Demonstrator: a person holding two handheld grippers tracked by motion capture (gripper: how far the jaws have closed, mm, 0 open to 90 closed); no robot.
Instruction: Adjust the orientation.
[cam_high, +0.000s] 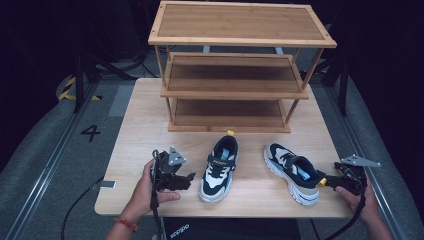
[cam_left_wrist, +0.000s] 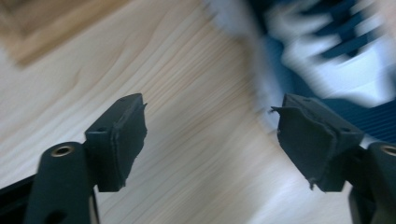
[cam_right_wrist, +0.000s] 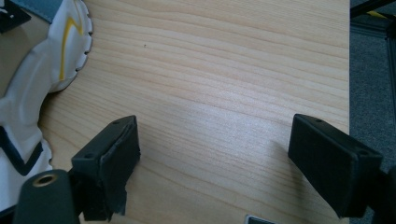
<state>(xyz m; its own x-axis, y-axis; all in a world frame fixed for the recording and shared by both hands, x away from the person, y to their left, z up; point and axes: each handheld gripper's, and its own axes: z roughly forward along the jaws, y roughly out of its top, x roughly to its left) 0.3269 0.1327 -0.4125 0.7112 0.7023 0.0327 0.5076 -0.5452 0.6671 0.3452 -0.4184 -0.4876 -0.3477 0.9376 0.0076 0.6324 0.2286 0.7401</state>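
Note:
Two navy, white and beige sneakers lie on the wooden table. The left sneaker points its heel toward the rack, and the right sneaker lies at an angle with its yellow heel tab toward my right gripper. My left gripper sits just left of the left sneaker. It is open, with the blurred sneaker beyond its right jaw. My right gripper rests near the right sneaker's heel. It is open over bare wood, the sneaker to its left.
A three-tier wooden shoe rack stands at the back of the table, all its shelves bare. The table's right edge lies close to my right gripper, with grey floor around the table.

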